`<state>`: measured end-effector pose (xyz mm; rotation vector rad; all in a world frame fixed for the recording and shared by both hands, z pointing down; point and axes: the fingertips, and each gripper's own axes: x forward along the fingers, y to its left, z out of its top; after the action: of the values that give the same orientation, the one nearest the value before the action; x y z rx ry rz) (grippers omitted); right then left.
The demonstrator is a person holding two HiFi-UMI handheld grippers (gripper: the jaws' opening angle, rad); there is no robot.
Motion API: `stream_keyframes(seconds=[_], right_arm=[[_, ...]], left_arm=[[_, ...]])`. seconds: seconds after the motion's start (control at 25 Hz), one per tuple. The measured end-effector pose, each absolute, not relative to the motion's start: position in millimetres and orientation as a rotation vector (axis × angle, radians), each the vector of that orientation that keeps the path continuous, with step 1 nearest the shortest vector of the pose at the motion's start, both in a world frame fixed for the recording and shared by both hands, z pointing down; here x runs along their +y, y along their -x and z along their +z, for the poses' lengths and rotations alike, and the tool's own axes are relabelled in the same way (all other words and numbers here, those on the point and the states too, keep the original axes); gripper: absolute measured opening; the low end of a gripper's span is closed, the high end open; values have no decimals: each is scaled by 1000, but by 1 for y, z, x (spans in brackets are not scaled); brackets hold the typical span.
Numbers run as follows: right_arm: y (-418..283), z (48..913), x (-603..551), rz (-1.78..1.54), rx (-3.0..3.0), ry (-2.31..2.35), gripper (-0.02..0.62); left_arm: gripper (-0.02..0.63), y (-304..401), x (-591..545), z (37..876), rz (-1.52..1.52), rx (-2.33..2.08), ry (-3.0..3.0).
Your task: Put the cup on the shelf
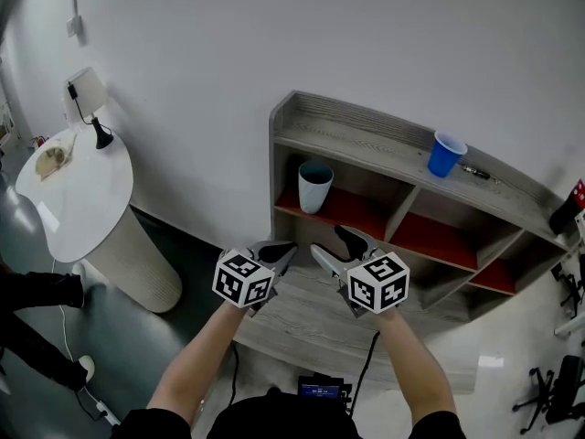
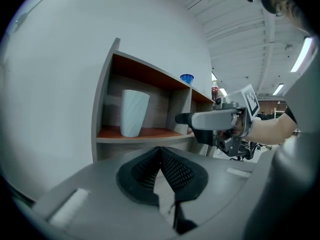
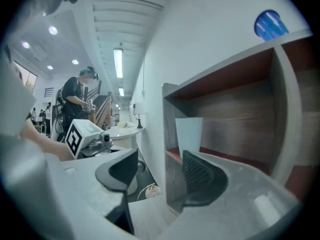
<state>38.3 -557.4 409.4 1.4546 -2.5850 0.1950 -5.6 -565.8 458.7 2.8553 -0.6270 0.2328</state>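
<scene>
A pale cup (image 1: 314,187) stands upright in the left compartment of the grey shelf unit (image 1: 366,133), on its red board. It also shows in the left gripper view as the pale cup (image 2: 134,113) and in the right gripper view behind the jaws (image 3: 189,134). My left gripper (image 1: 283,252) hovers in front of and below that compartment, its jaws (image 2: 160,152) shut on nothing. Beside it, my right gripper (image 1: 327,241) is open with nothing between its pads (image 3: 159,159). Neither gripper touches the cup.
A blue cup (image 1: 445,154) stands on the shelf's top board, with a small dark object (image 1: 475,170) beside it. A round white table (image 1: 78,190) with a lamp (image 1: 87,94) stands at the left. A cable and a black device (image 1: 320,391) lie near my feet. A person (image 3: 80,96) stands far off.
</scene>
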Motion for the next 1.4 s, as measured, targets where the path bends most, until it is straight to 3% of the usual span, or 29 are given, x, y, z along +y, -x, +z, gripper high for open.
stream_keyframes(seconds=[0.4, 1.4], right_arm=[[-38, 451, -511, 286, -2601, -1513, -2], [-46, 511, -470, 371, -2495, -1614, -2]], left_arm=[[2, 19, -536, 474, 188, -613, -2873], [2, 15, -486, 522, 175, -510, -2897]])
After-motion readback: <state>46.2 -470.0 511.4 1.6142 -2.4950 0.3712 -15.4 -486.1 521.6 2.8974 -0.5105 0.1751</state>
